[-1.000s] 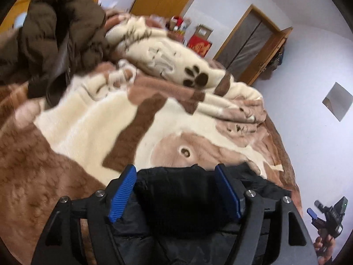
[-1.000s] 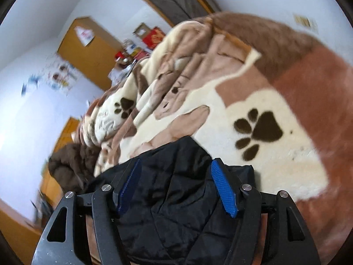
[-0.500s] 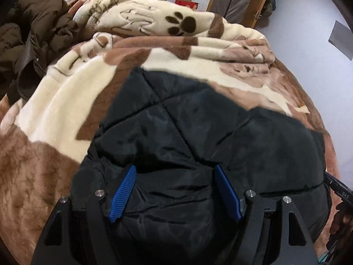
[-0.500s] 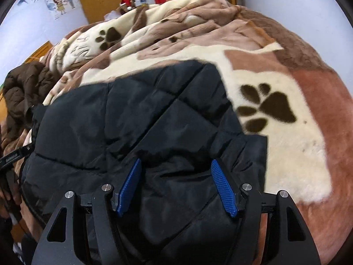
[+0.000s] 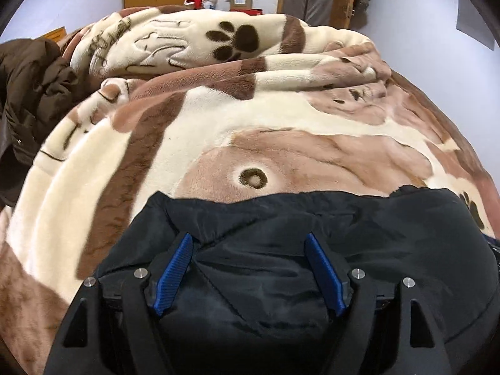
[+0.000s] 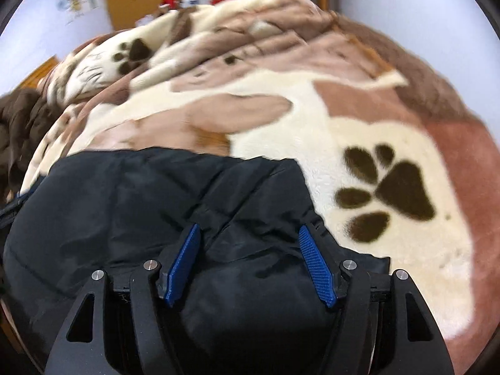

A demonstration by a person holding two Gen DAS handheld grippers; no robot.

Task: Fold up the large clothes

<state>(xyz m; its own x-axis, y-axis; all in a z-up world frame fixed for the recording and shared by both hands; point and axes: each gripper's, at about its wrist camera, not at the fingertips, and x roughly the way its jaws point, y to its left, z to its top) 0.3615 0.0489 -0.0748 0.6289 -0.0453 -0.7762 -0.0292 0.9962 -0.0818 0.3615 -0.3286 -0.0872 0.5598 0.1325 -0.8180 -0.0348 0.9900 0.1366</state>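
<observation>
A black padded jacket [image 5: 375, 250] lies bunched on the near part of the bed, spreading right in the left wrist view and left in the right wrist view [image 6: 109, 203]. My left gripper [image 5: 247, 237] has a thick fold of the jacket filling the space between its blue pads [image 5: 170, 278], and its jaws are opening slightly. My right gripper [image 6: 248, 226] stands wide around another thick fold, with its pads [image 6: 315, 265] against the fabric. Both point steeply down at the bed. What lies under the jacket is hidden.
A brown and cream paw-print blanket [image 5: 281, 156] covers the bed and is heaped at the far end. A dark brown coat [image 5: 31, 93] lies piled at the left edge. Boxes [image 5: 240, 0], a wooden wardrobe and a door stand beyond the bed.
Both grippers came down toward the bed with the jacket and rolled level. The jacket, which reached far up the blanket half a second ago, now ends nearer to me.
</observation>
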